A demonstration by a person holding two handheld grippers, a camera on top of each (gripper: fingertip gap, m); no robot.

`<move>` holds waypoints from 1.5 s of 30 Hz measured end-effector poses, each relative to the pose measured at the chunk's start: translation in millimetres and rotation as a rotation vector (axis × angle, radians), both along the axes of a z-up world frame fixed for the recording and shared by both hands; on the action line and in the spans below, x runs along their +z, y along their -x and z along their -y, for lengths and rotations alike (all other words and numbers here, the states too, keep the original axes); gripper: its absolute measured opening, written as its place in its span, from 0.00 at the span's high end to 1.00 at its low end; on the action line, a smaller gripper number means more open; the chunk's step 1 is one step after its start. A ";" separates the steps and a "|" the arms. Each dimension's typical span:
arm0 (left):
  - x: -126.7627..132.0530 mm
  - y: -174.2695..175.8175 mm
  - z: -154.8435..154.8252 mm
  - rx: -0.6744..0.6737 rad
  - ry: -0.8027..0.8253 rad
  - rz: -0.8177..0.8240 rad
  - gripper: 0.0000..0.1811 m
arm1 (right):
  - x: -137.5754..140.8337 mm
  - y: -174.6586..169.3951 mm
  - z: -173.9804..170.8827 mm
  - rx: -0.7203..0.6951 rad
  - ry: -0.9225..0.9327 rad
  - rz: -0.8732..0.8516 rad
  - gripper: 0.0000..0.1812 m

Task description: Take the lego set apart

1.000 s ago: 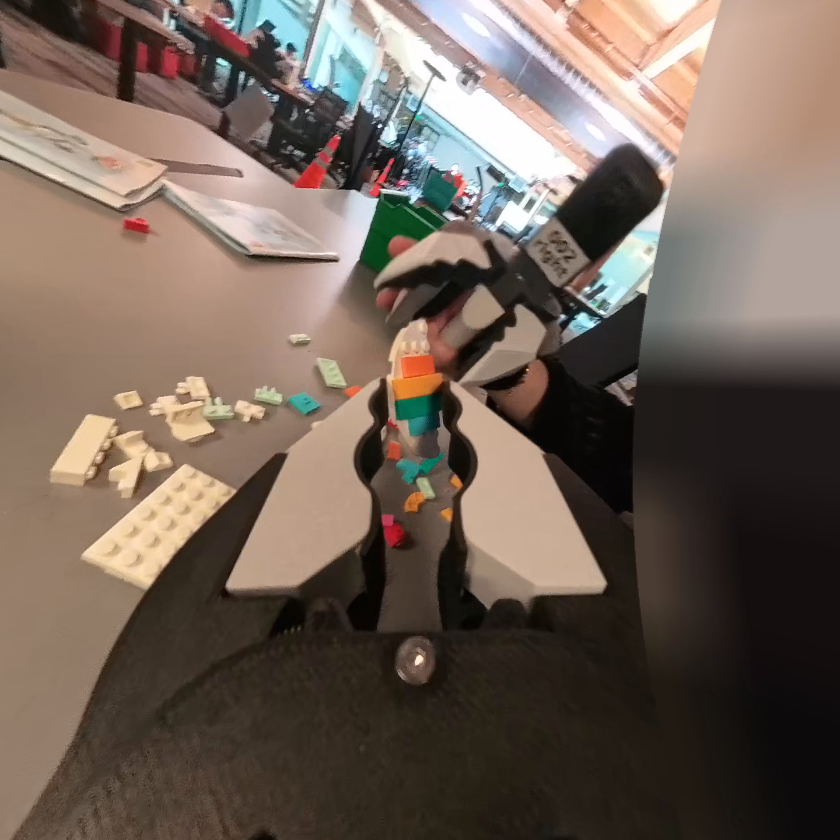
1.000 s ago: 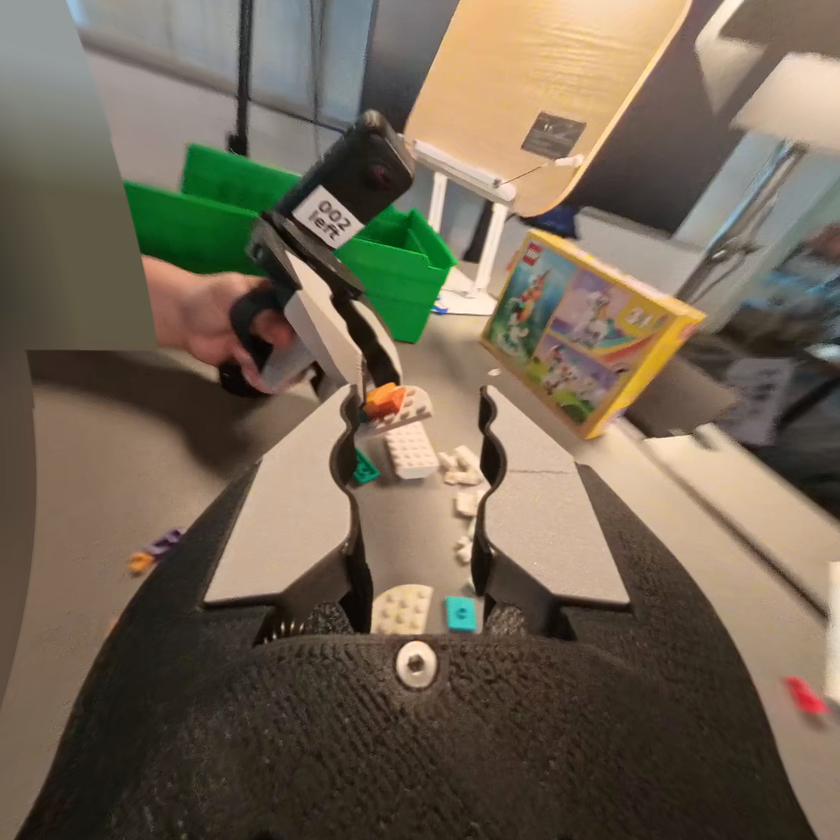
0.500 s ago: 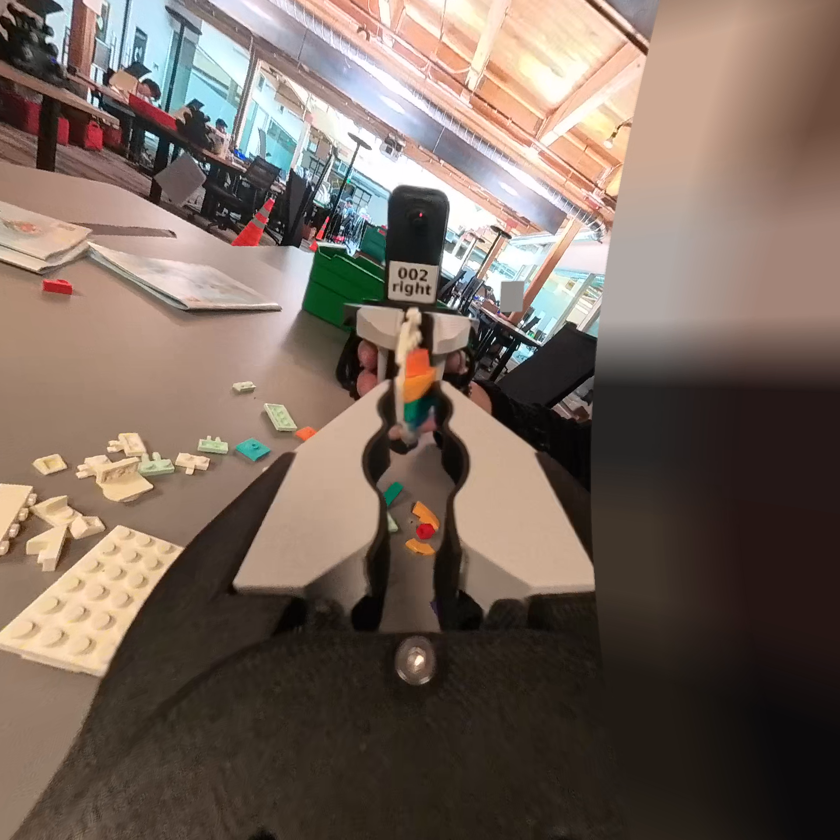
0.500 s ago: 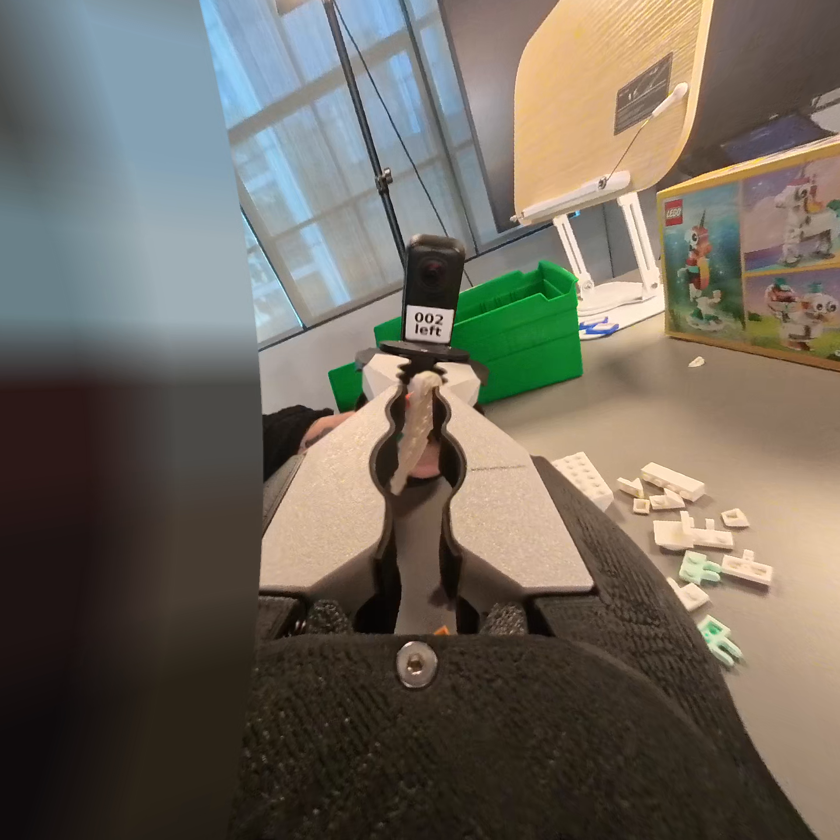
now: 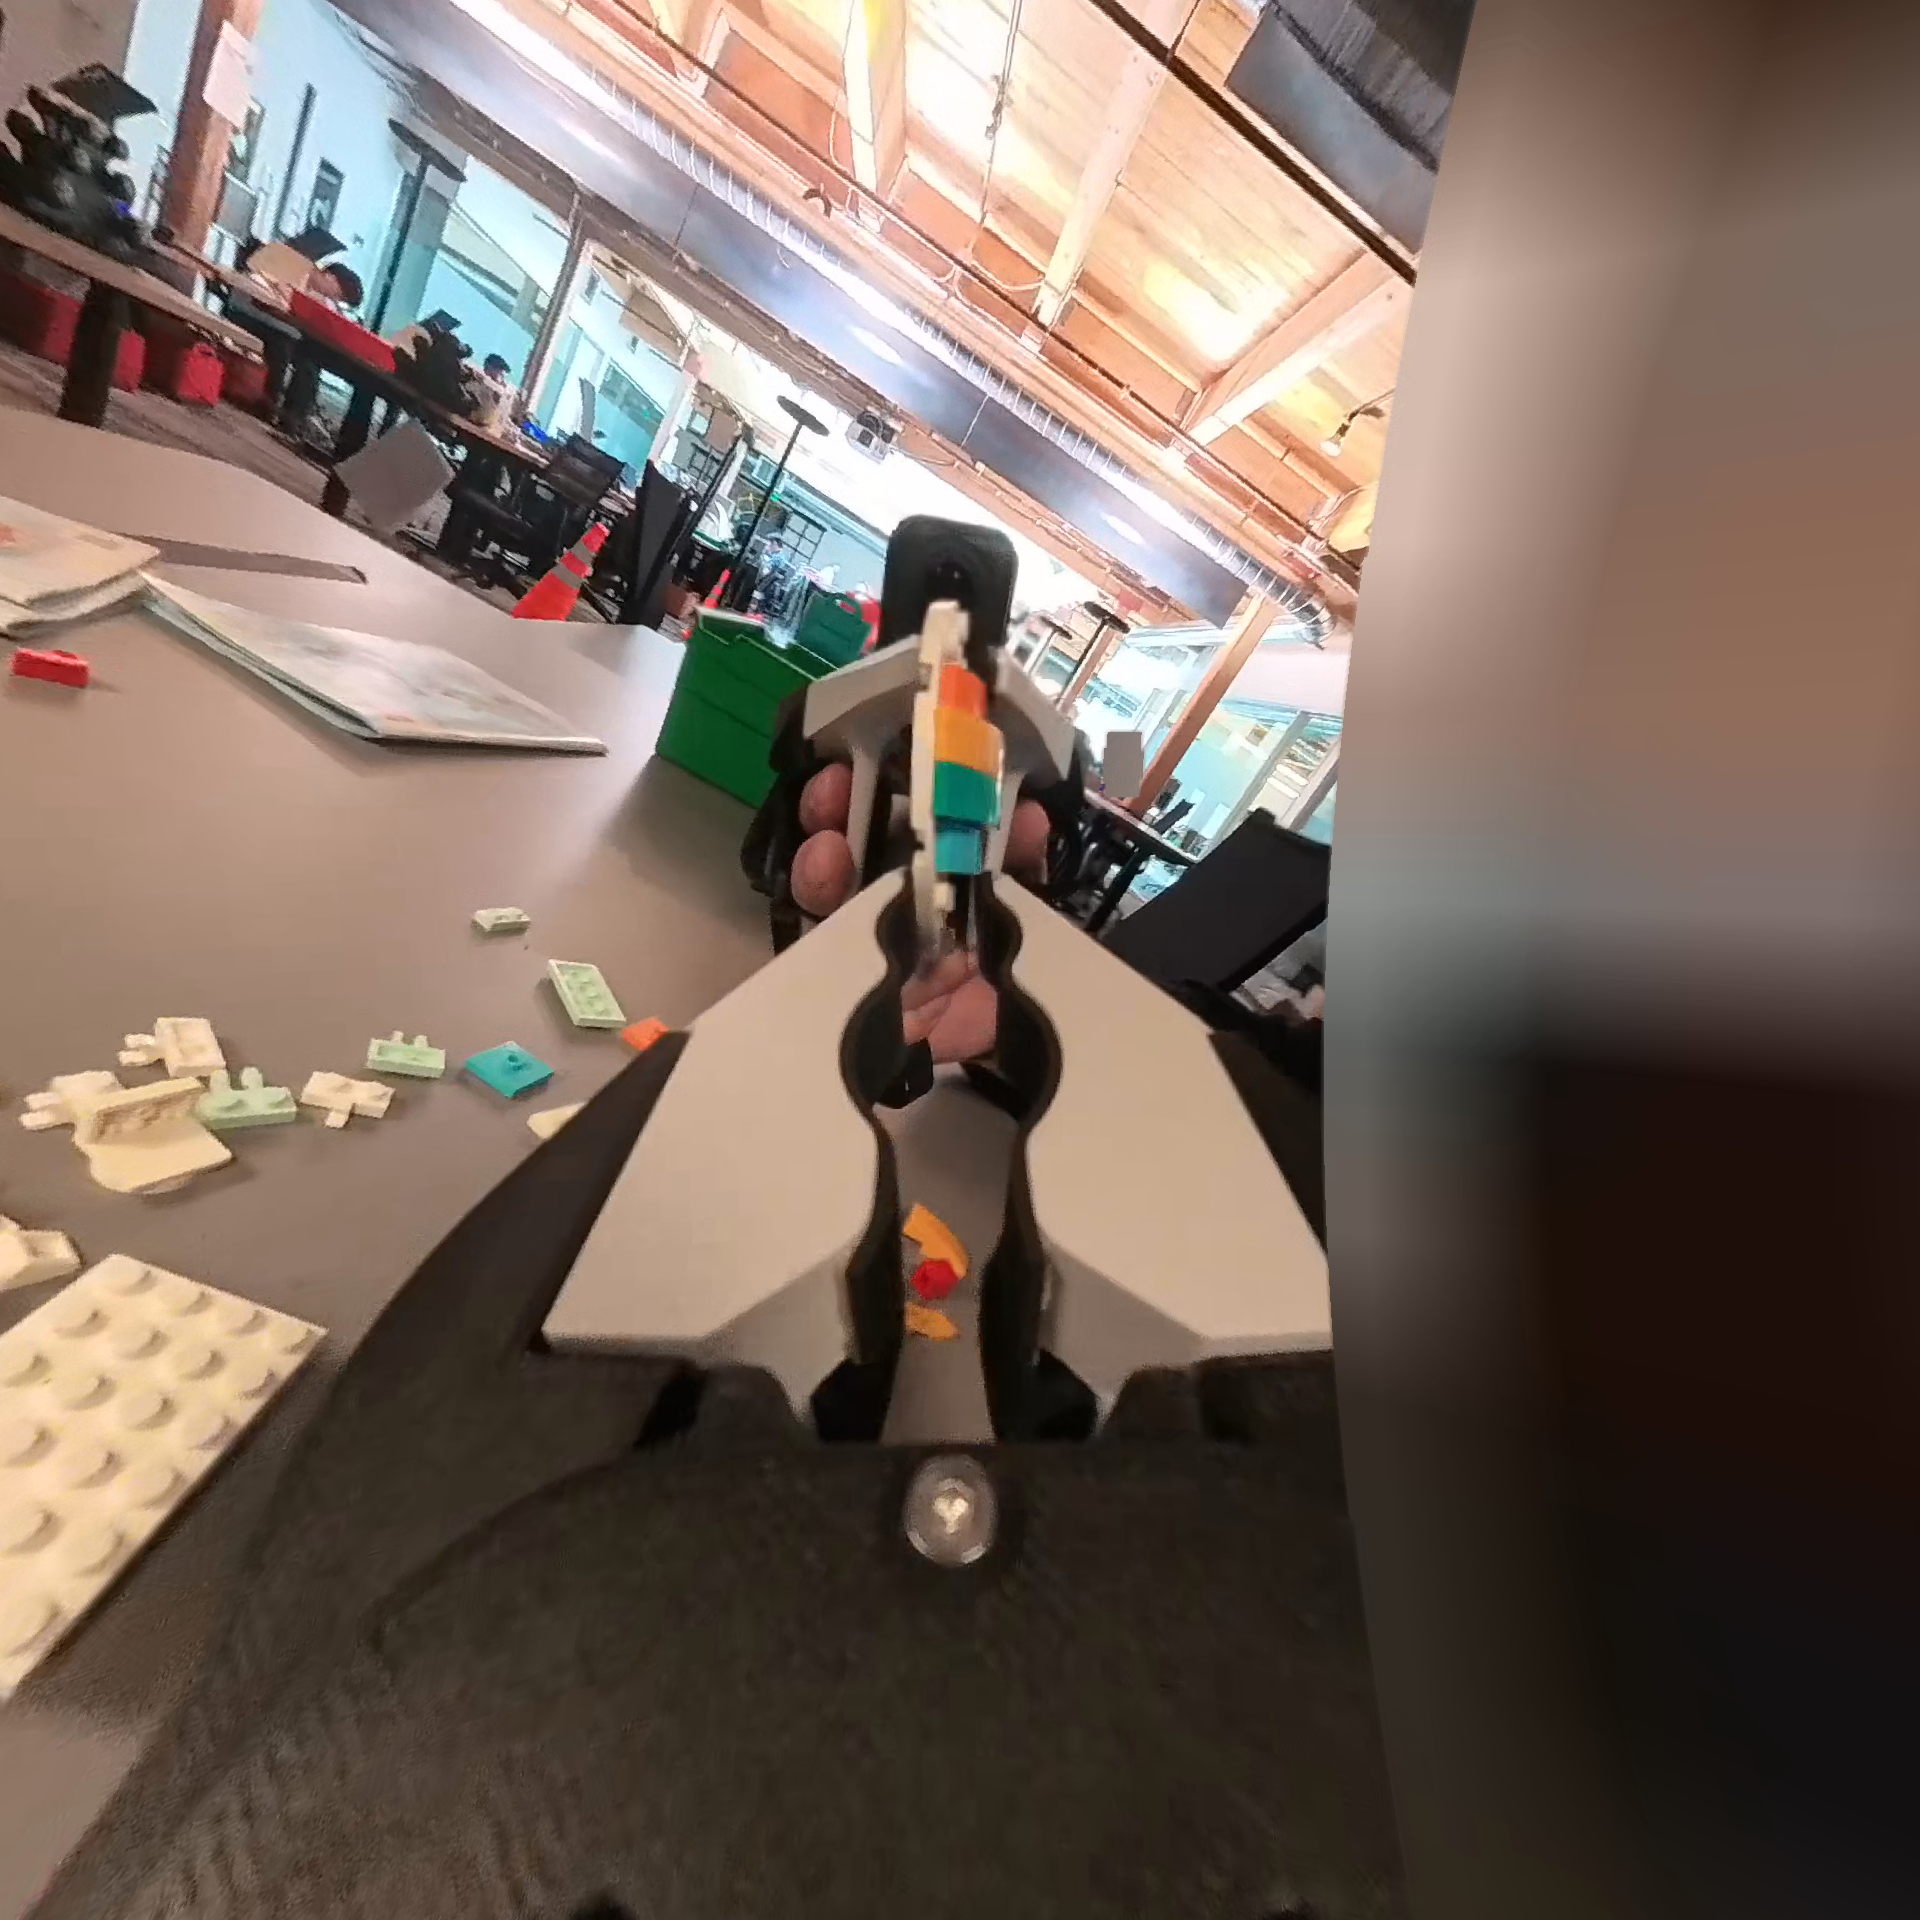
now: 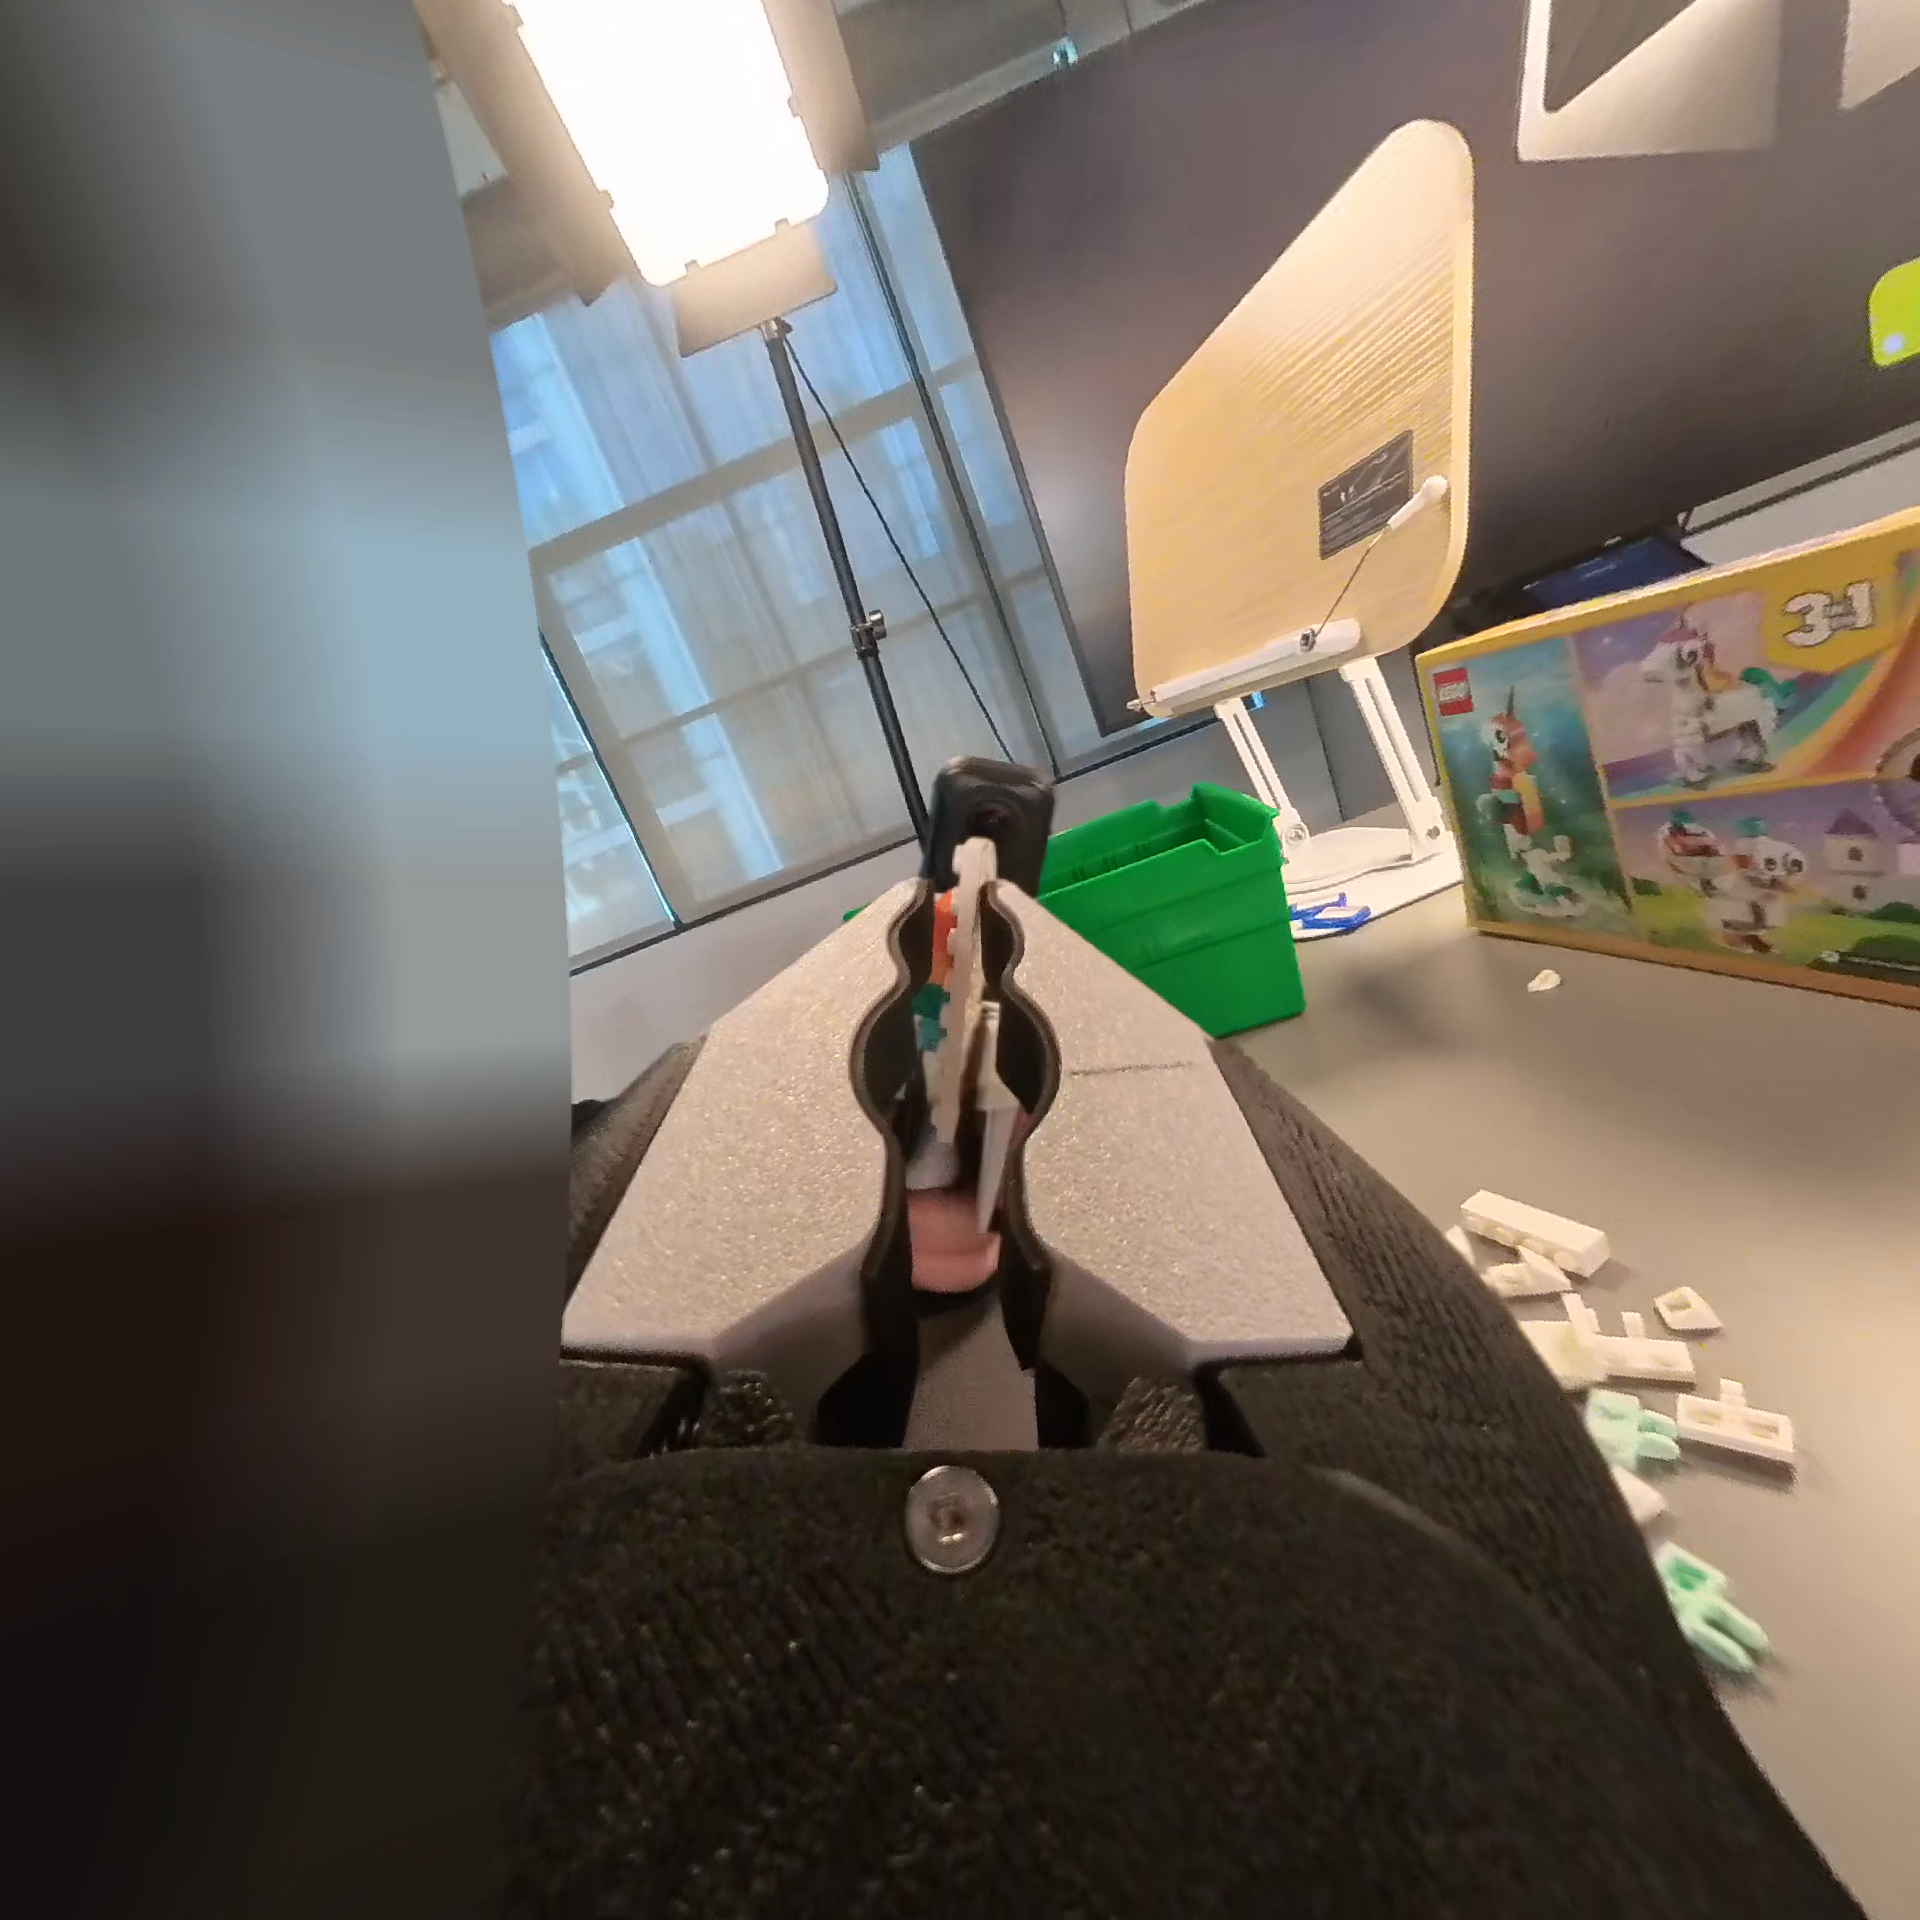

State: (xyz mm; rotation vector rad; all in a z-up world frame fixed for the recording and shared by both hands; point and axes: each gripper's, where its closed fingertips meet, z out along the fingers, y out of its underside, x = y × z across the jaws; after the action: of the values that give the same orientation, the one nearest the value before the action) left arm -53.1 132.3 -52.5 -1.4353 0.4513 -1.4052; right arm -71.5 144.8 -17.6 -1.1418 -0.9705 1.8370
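A small lego assembly [image 5: 958,771], a white plate with orange, yellow and teal bricks stacked on one side, is held upright in the air between both grippers. My left gripper [image 5: 943,906] is shut on its lower end. My right gripper [image 5: 935,696] faces me beyond it and grips its upper part. In the right wrist view, my right gripper [image 6: 958,906] is shut on the assembly [image 6: 966,1003], seen edge-on, with the bricks on its left side. A person's fingers show behind the fingers in both views.
Loose white, mint and teal pieces [image 5: 229,1101] and a large white plate [image 5: 125,1423] lie on the grey table at the left; orange and red bits [image 5: 932,1270] lie below. A green bin [image 6: 1174,935], a lego box [image 6: 1683,790], booklets [image 5: 395,686] and more pieces [image 6: 1558,1309] stand around.
My right gripper, open one second ago, has closed on the assembly. Both grippers have risen and tilted upward, so the assembly now stands upright between them above the table.
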 end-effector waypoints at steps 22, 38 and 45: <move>-113.4 13.8 -0.7 0.033 0.281 -0.854 0.98 | -123.3 0.7 -2.5 -0.242 -1.747 0.736 0.86; -58.2 21.2 -24.3 0.230 0.044 -0.578 0.97 | -79.0 8.2 -22.6 -0.504 -1.452 0.652 0.86; -46.5 13.5 -19.0 0.242 -0.074 -0.617 0.98 | -71.5 0.4 -18.5 -0.364 -1.126 0.610 0.87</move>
State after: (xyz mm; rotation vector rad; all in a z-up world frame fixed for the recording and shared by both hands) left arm -66.6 151.4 -99.1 -1.7858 0.6797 -0.7276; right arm -71.9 163.4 -89.1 -1.0019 -1.6727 0.4203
